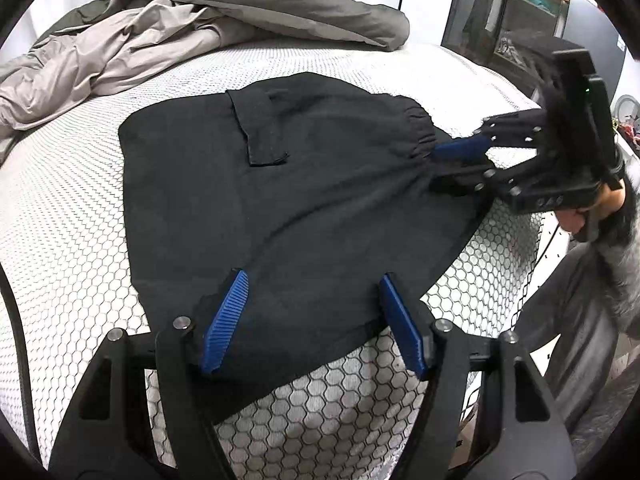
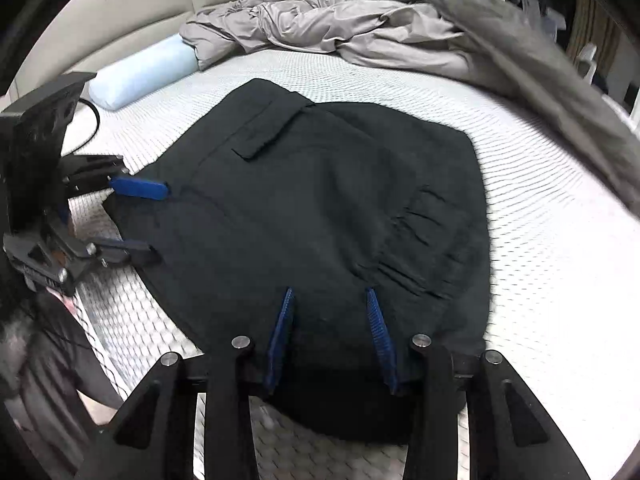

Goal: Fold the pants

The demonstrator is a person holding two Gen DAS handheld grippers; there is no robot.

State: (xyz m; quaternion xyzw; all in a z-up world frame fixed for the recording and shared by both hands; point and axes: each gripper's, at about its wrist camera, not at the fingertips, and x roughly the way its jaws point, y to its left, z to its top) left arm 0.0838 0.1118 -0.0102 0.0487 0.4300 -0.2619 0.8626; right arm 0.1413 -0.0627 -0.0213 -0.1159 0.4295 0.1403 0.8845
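The black pants [image 1: 280, 184] lie folded into a compact stack on the mattress, pocket flap up and elastic waistband at one side; they also show in the right wrist view [image 2: 320, 208]. My left gripper [image 1: 312, 280] is open, its blue pads spread over the near edge of the pants; it appears in the right wrist view [image 2: 154, 224] at the pants' left edge. My right gripper [image 2: 330, 292] is open, fingers over the waistband end; in the left wrist view it [image 1: 436, 168] sits at the gathered waistband.
A crumpled beige and grey duvet [image 2: 360, 32] lies along the far side of the bed. A light blue pillow [image 2: 140, 72] rests at the headboard. The honeycomb-patterned mattress [image 1: 80, 240] drops off at its edge near me.
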